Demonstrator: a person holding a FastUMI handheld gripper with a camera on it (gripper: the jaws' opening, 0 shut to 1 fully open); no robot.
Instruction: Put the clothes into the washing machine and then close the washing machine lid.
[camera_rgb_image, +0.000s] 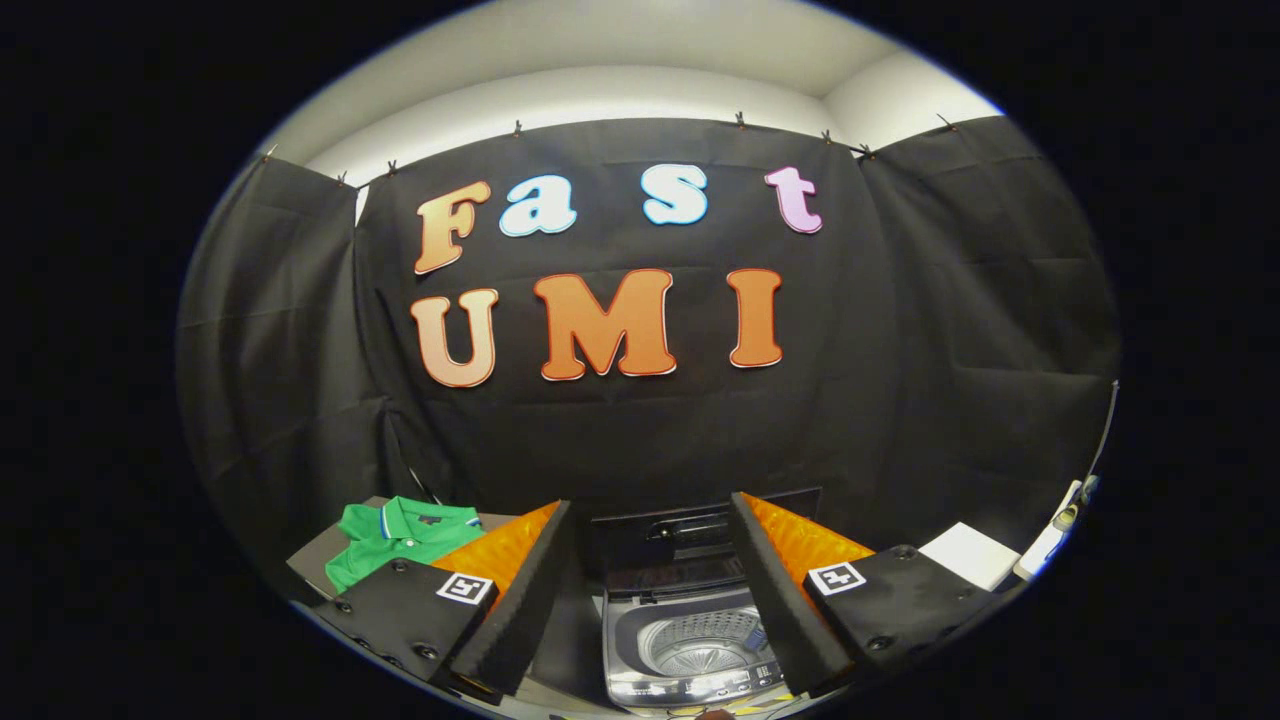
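- Two gripper (650, 590) fingers reach forward from the camera, spread wide apart and holding nothing; each finger (520, 600) carries a small square black-and-white marker (466, 587) on its upper side.
- Held level, the gripper points straight toward the back wall, with the fingers angled slightly inward at their far ends.
- Between the fingers and just below them sits a small top-loading washing machine (690, 640); its lid (690, 535) is raised and stands upright at the back, and the round ribbed drum (700, 640) is open to view.
- Along the machine's front edge runs a control strip (690, 685); its markings are too small to make out.
- Beyond the left finger, a green polo shirt (400, 540) with a dark collar lies folded on a flat grey board (315, 565), well apart from the machine and outside the fingers; the finger covers the shirt's lower part.
- Beyond the right finger lies a flat white sheet or pad (965, 555), and past it a pale object (1060, 525) that is cut off and hard to identify.
- Black cloth (950, 330) hangs as the booth's wall on three sides, clipped along its top edge.
- Above the cloth show a pale wall and ceiling (650, 60).
- Most of the tabletop is hidden by the fingers.
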